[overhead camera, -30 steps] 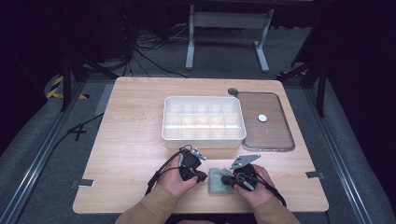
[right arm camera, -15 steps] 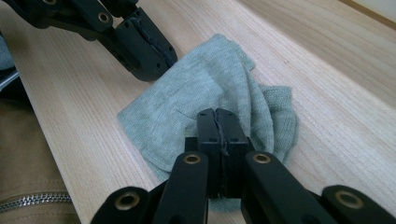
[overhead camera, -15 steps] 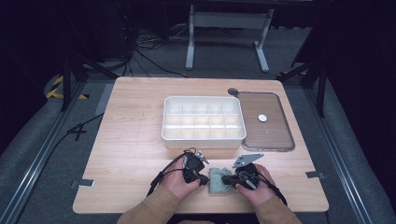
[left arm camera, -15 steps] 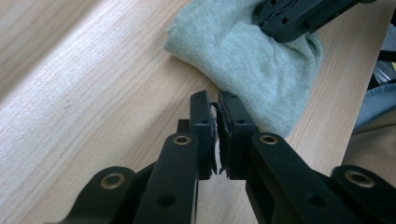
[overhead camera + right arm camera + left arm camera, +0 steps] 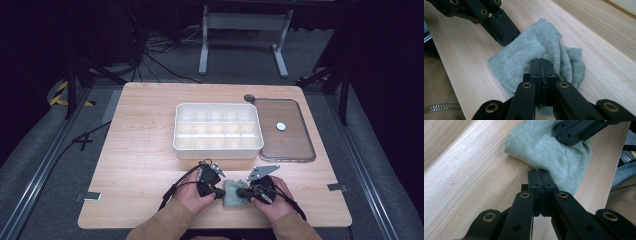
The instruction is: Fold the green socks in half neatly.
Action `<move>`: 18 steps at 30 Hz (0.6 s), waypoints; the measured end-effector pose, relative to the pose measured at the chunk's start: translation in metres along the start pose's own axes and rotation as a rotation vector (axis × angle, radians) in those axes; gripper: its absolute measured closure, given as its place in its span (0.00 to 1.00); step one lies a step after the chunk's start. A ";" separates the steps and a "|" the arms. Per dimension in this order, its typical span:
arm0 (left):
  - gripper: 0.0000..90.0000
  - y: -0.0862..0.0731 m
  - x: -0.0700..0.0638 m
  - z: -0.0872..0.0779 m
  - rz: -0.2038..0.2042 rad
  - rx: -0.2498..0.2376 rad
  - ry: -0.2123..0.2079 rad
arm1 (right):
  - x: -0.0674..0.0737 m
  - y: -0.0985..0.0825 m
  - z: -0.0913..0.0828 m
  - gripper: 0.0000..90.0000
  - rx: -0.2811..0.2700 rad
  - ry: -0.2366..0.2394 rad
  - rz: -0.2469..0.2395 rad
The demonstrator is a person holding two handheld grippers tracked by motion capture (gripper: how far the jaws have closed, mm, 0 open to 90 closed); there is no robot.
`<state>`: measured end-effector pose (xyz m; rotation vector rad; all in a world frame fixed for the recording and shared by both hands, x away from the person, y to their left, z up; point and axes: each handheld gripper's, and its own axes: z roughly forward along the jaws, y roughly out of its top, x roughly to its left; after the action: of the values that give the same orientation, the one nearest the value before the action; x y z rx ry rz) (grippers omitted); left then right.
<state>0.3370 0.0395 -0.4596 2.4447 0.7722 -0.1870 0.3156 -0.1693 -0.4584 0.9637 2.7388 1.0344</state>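
left gripper (image 5: 540, 178): jaws have just been closing, now pinched on the near edge of the grey-green cloth (image 5: 554, 152) | right gripper (image 5: 540, 67): jaws clamped on the cloth's bunched middle | cloth: crumpled at the table's (image 5: 140, 150) near edge, between both hands | risk: thin pinch may slip if pulled apart | compartment tray (image 5: 218, 130): beyond, well apart

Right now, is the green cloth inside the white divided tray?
No, the green cloth lies on the table between the two grippers, in front of the white divided tray.

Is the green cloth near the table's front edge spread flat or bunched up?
Bunched up: the green cloth lies in rumpled, overlapping folds on the table.
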 end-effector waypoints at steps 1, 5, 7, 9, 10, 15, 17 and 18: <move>1.00 0.000 -0.001 0.000 0.000 -0.004 0.000 | 0.001 0.001 0.000 1.00 0.002 0.001 -0.002; 1.00 0.000 -0.002 -0.001 0.012 -0.034 -0.011 | 0.000 0.001 0.001 1.00 0.002 0.005 -0.001; 1.00 0.001 -0.002 -0.001 0.015 -0.057 -0.028 | 0.000 0.001 0.001 1.00 0.001 0.003 -0.003; 1.00 0.002 -0.003 -0.002 0.023 -0.075 -0.044 | 0.001 0.001 0.001 1.00 0.002 0.003 -0.002; 1.00 0.002 -0.004 -0.002 0.029 -0.076 -0.045 | 0.001 0.001 0.001 1.00 0.001 0.005 -0.001; 1.00 0.003 -0.005 -0.005 0.040 -0.088 -0.056 | 0.003 0.002 0.003 1.00 -0.010 0.010 -0.018; 1.00 0.003 -0.007 -0.008 0.046 -0.084 -0.042 | 0.005 0.003 0.004 1.00 -0.013 0.006 -0.027; 1.00 0.003 -0.008 -0.008 0.048 -0.094 -0.041 | 0.006 0.004 0.005 1.00 -0.016 0.009 -0.031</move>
<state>0.3320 0.0385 -0.4497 2.3610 0.6887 -0.1783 0.3138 -0.1607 -0.4593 0.9139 2.7385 1.0566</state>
